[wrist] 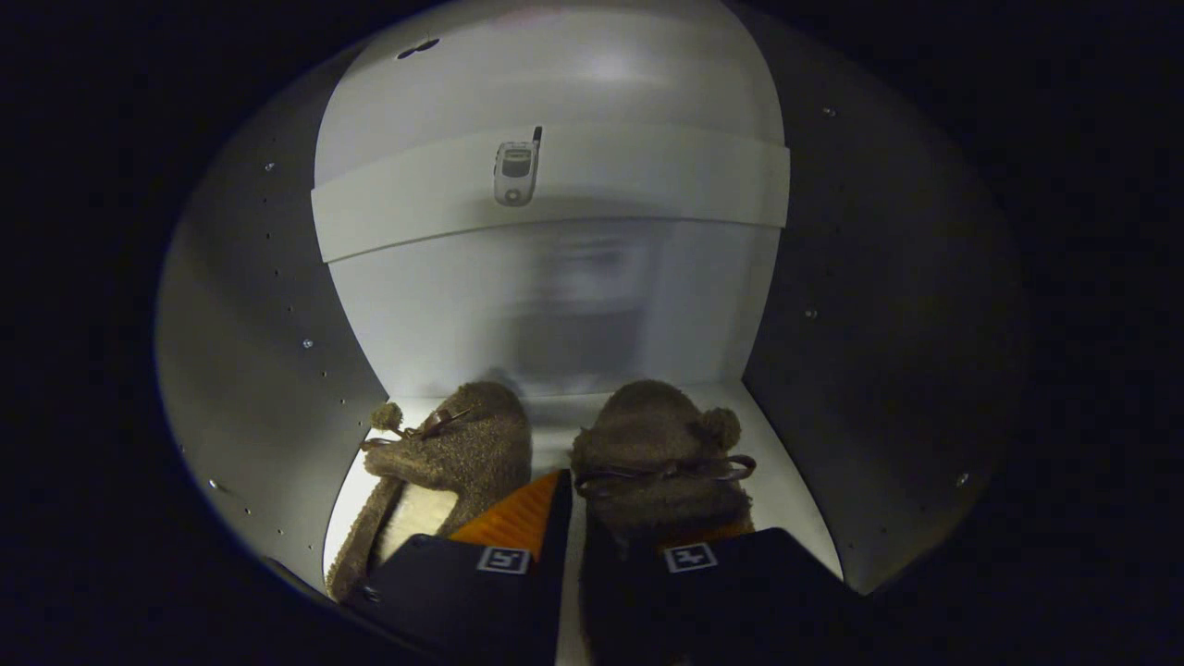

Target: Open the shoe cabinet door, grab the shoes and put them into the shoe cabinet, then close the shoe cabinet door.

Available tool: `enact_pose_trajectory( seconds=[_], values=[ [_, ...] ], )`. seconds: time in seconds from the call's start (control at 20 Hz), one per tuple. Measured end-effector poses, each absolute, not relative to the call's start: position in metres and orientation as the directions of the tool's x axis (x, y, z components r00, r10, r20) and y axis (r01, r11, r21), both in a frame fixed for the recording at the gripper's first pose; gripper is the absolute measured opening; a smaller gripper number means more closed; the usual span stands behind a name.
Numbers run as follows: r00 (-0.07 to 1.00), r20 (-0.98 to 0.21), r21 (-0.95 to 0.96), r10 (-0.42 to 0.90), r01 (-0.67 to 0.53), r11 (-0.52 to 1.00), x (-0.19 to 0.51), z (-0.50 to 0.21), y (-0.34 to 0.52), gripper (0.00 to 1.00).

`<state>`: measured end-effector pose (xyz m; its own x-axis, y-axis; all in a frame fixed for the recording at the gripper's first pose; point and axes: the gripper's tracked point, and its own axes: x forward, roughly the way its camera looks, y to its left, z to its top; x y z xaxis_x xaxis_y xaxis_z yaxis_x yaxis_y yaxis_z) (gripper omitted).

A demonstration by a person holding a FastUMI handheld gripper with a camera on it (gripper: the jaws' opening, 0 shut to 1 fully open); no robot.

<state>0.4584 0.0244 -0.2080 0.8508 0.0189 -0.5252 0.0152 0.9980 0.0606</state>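
I am looking into the white shoe cabinet [786, 481]. Two brown fuzzy slippers with small bows and pompoms lie on its floor, toes toward the back wall. The right slipper [657, 435] sits between my fingers, its heel end running under the right finger. A thin strip of floor shows between it and the left finger [518, 518]. The left slipper [472, 444] lies just outside the left finger, its pale lining showing. My gripper [634, 518] is open around the right slipper, which rests on the floor.
Grey side walls [250, 351] with rows of peg holes close in on both sides. A white cross rail [647, 176] spans the back wall above the slippers, and a small silver phone-like object [516, 171] is on it.
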Motion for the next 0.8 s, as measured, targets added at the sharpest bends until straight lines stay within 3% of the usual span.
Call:
enact_pose_trajectory(
  seconds=[0.35, 0.55, 0.8],
  values=[
    [0.841, -0.538, 0.082, 0.052, -0.01, 0.997, 0.421, -0.188, 0.028, 0.93],
    [0.853, -0.521, 0.036, 0.032, -0.016, 0.999, 0.392, -0.165, 0.013, 0.99],
    [0.93, -0.364, 0.094, 0.043, -0.009, 0.996, 0.355, -0.107, 0.0, 0.99]
  ],
)
